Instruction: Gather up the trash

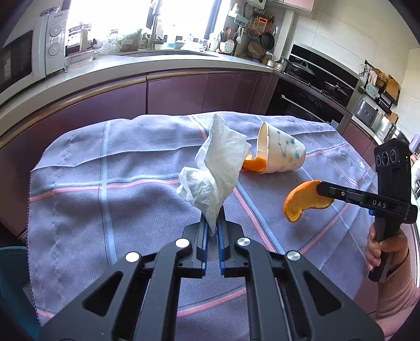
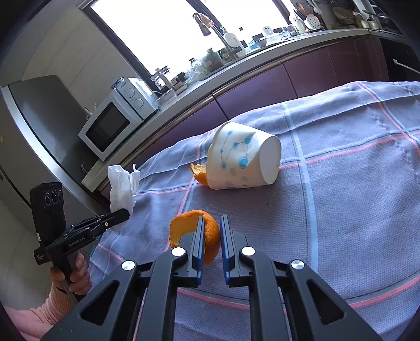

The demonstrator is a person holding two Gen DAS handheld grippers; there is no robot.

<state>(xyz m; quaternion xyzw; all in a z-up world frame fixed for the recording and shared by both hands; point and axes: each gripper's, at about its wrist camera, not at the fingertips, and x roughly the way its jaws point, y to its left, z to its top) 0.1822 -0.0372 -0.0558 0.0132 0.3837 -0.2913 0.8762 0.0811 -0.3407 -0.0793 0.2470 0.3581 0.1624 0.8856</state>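
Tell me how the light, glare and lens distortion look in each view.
Left wrist view: the window is blown out to white, the counter edge bows under the fisheye, and the tissue and orange peel stay sharp. Right wrist view: the window again glares white, the horizon tilts and curves, and the tipped paper cup is evenly lit and crisp.

Left tongs (image 1: 213, 223) clamped, angled down, right tongs (image 2: 212, 230) pinched tight
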